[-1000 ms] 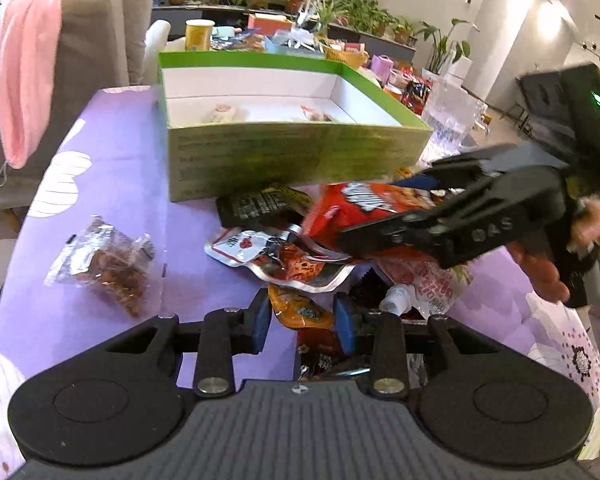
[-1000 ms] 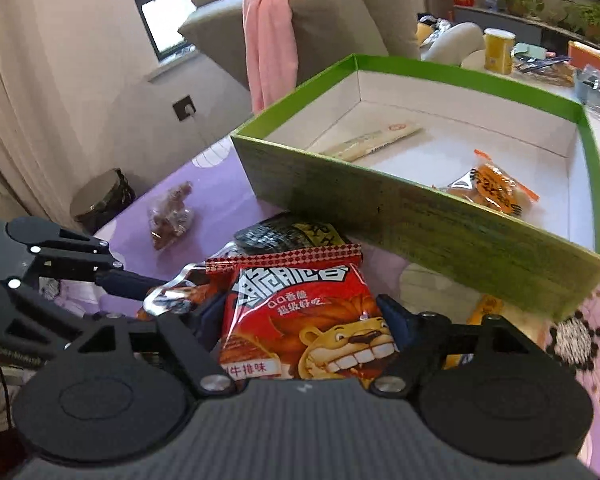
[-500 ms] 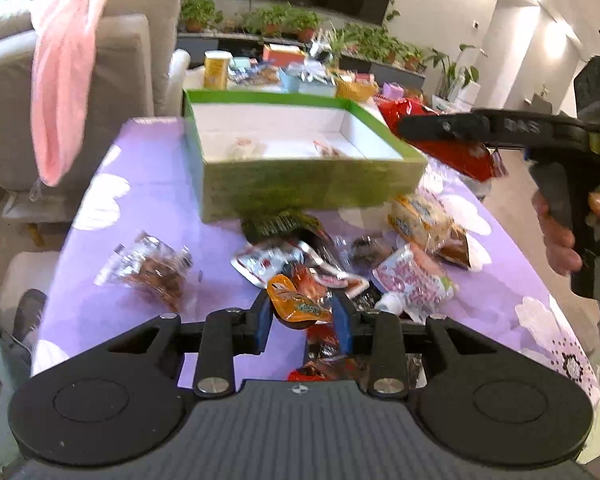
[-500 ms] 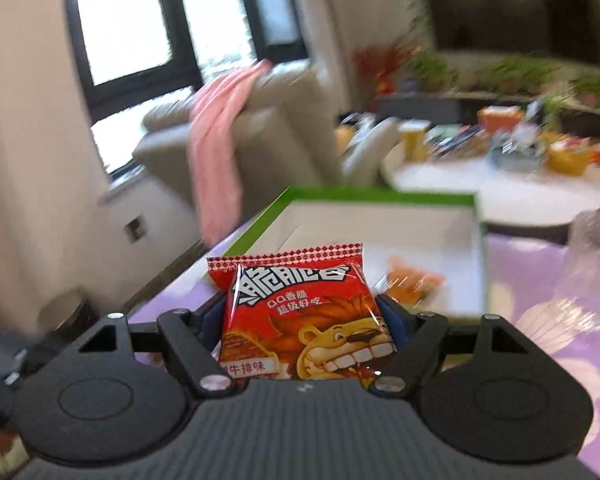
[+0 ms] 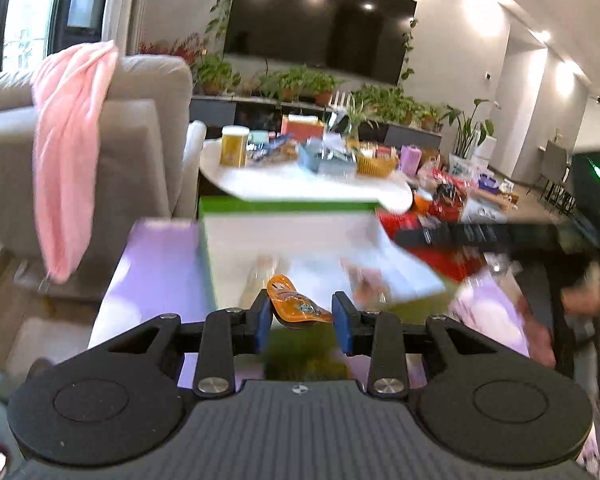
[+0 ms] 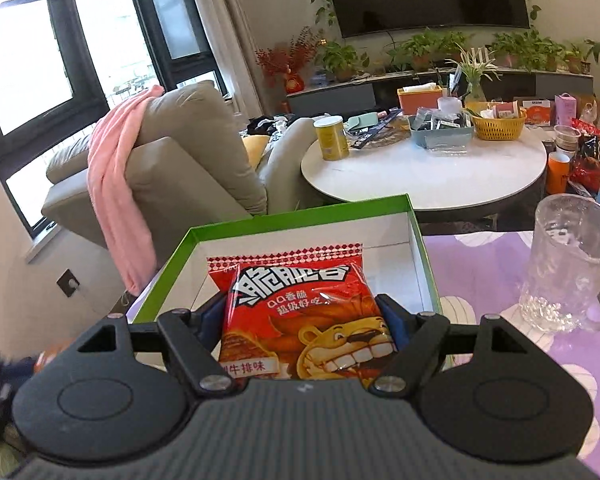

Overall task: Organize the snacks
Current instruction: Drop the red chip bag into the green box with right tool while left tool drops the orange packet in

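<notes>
My left gripper (image 5: 302,316) is shut on a small orange snack packet (image 5: 296,306) and holds it over the near wall of the green box (image 5: 284,205) with a white inside. My right gripper (image 6: 302,316) is shut on a red lion snack bag (image 6: 300,320) and holds it above the green box (image 6: 300,214). In the left wrist view the right gripper (image 5: 480,236) reaches in from the right with the red bag (image 5: 440,256) over the box. A few small packets lie blurred on the box floor.
The box stands on a purple tablecloth (image 6: 480,264). A clear glass mug (image 6: 568,264) stands to the right of the box. A grey sofa with a pink cloth (image 6: 116,184) is at left. A cluttered round white table (image 6: 420,164) stands behind.
Both grippers lifted their snacks off the pile on the table and moved forward to above the green box. The pile has dropped out of view.
</notes>
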Demonstrator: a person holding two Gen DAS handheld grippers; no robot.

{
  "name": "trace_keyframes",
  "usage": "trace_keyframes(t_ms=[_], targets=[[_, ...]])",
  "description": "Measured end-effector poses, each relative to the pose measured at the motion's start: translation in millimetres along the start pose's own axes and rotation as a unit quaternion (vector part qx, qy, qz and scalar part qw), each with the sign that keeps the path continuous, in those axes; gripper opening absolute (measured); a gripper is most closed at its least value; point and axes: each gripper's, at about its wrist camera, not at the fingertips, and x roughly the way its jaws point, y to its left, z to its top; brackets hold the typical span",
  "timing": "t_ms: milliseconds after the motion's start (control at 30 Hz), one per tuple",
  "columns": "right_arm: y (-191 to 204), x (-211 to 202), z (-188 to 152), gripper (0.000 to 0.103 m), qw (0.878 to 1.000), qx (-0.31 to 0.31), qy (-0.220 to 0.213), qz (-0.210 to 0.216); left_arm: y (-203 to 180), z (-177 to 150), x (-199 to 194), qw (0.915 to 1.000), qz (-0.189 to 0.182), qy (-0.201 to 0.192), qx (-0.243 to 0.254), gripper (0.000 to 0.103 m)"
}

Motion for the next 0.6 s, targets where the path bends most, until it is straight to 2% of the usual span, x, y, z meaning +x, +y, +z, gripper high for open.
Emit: trace_keyframes(t_ms=[100,200,367,500,600], targets=[[-2.3,4.6,6.0,0.066,1.0,0.001,-0.006,-0.008,1.7,23.6,37.2,0.9998,0.006,-0.007,0.015,0.03],[-7.2,15.7,12.1,0.066,1.0,0.01,-0.004,-0.017,5.3,38.4,75.7,0.9998,0.016,-0.008,0.008,0.03],[-14.1,40.7,13.0,0.066,0.999,0.021,0.014,-0.036,9.6,32.5,128.2,0.9988,0.03,0.039,0.007,0.031],[-19.6,55.9,5.5,0.066,0.998,0.027,0.032,-0.043,15.3,23.5,146.2,0.9964,0.044,0.071,-0.006,0.031],[-22.5,60.2,-0.5,0.066,0.997,0.038,0.048,-0.035,20.9,16.8,144.9,0.996,0.045,0.075,-0.019,0.033]])
